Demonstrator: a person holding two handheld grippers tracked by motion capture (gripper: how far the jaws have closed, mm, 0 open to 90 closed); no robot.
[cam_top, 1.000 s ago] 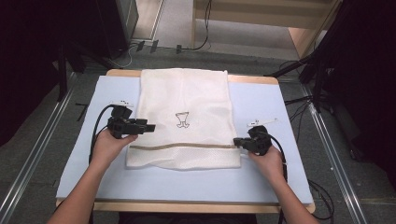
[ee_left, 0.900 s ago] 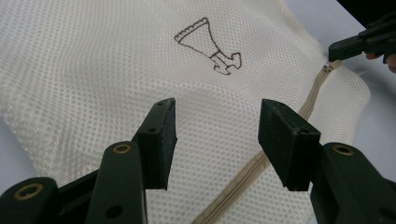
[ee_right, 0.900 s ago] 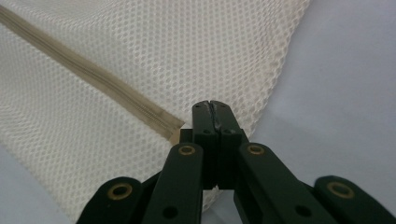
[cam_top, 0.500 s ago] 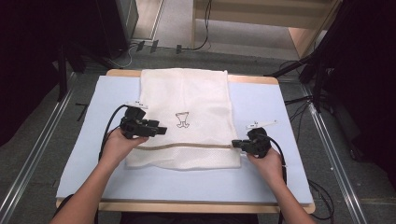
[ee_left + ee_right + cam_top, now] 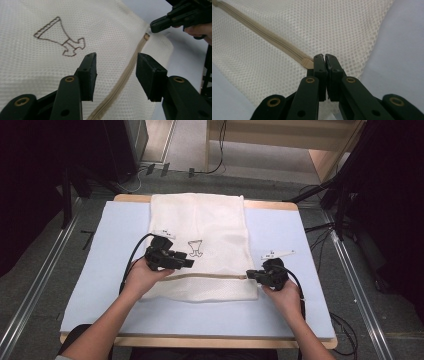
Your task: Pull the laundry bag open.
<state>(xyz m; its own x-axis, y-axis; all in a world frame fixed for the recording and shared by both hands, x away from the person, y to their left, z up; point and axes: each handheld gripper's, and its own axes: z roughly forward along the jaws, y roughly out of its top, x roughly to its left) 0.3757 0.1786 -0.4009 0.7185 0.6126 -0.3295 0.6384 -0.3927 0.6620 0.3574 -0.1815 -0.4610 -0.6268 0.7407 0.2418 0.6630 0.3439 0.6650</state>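
Sliding my left gripper [image 5: 187, 263] rightward over the mesh bag [image 5: 200, 227] on the table [image 5: 100, 270], fingers narrowing, nothing between them, while my right gripper [image 5: 250, 275] pinches the zipper [image 5: 274, 38] end: unzipping comes next.

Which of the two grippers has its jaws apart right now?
The left gripper, jaws open over the mesh bag's zipper; the right gripper's are pressed together.

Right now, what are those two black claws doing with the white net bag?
Right gripper shut at the tan zipper's end. Left gripper open over the zipper, jaws just closing in. White mesh bag flat on the pale blue mat. Nothing in the way.
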